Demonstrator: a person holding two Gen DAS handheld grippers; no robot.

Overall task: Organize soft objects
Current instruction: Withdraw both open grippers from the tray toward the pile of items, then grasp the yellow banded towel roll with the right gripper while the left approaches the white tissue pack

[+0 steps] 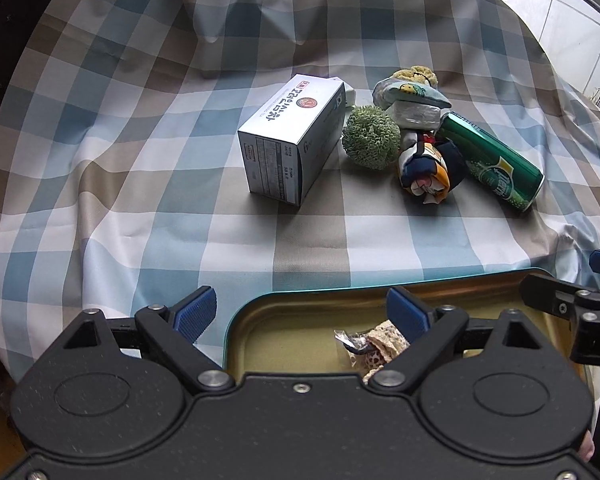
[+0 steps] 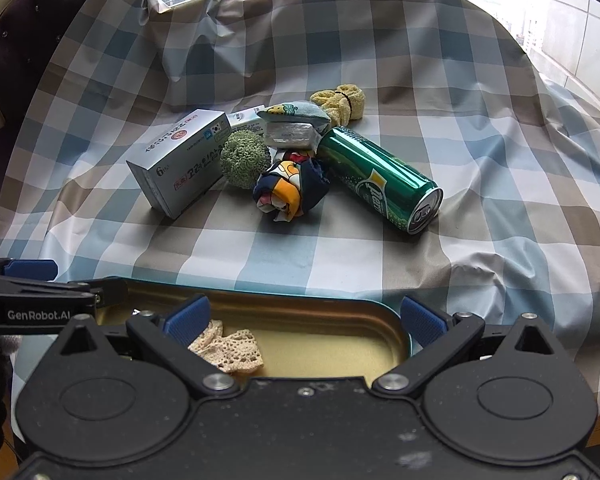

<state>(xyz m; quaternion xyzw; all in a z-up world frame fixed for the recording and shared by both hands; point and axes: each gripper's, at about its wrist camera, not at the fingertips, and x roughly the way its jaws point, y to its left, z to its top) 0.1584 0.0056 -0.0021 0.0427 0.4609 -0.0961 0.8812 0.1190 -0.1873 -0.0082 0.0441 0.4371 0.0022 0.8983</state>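
Both grippers hover over the near edge of the tin tray [image 2: 396,320], the left gripper [image 1: 300,316] and the right gripper [image 2: 304,320] each with jaws spread wide and nothing between the pads. A cream lace piece [image 2: 228,348] already lies in the tray, with what looks like a bit of foil wrapper beside it, though that is partly hidden. The remaining soft things sit in the cluster on the checked cloth [image 1: 140,160]: a green scrubber ball [image 1: 371,137], a knotted patterned cloth [image 2: 288,190], a small printed cushion [image 2: 296,114] and a yellow terry bundle [image 2: 340,100]. The next pick probably wants the nearest, freest item: approach the patterned cloth from above, clear of the green can [image 2: 384,178] and the white box [image 1: 292,140], so neither rolls or tips.
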